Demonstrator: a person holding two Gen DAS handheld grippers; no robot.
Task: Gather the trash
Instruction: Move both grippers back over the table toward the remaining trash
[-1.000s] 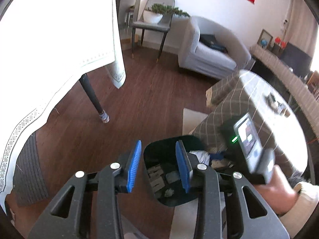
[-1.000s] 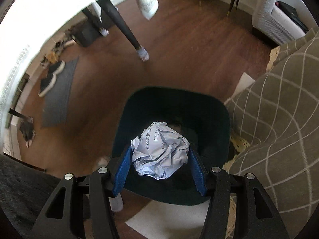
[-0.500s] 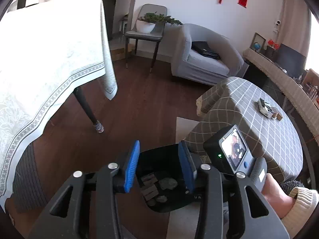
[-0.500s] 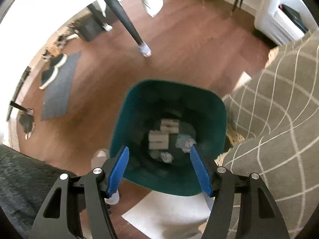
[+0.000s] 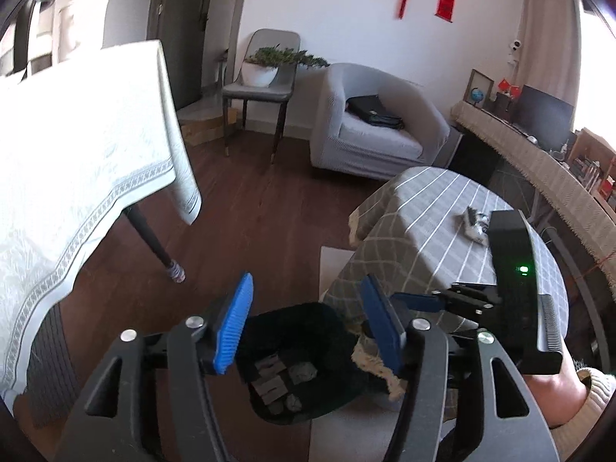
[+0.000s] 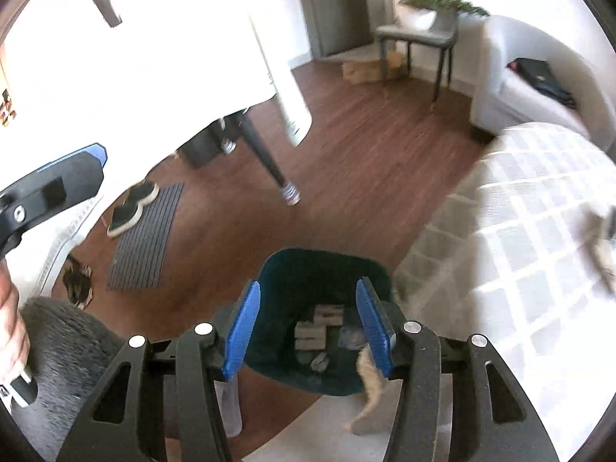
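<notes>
Left wrist view: left gripper (image 5: 308,323) over the dark trash bin (image 5: 331,331), jaws apart and opening, nothing between the blue pads (image 5: 235,327). Bin on the brown floor, just beside the checked-cloth table (image 5: 442,238), touching its fringed hem. Inside the bin: flat grey pieces (image 5: 269,379) and small crumpled wads (image 5: 304,371). Right gripper (image 5: 415,302) seen from the side, up and right of the bin, above the checked table edge; hand (image 5: 554,392) and knit cuff behind it. Small clutter (image 5: 475,225) on the checked table top, well beyond the bin. White-cloth table (image 5: 77,161) left of the bin, its dark leg (image 5: 154,240) between. Grey armchair (image 5: 377,123) and chair with plant (image 5: 265,77) far behind the bin.

Right wrist view: right gripper (image 6: 308,331) above the same bin (image 6: 285,281), jaws partly apart and closing, nothing gripped. Bin holds grey blocks (image 6: 315,327) and a crumpled paper (image 6: 348,337). Tan fringe (image 6: 369,381) hanging at the bin's right rim. Left gripper (image 6: 77,165) far left of the bin, too little shown to judge its jaws here. Striped mat (image 6: 150,235) and slippers (image 6: 131,211) on the floor left of the bin. Checked table blurred, right of the bin.
</notes>
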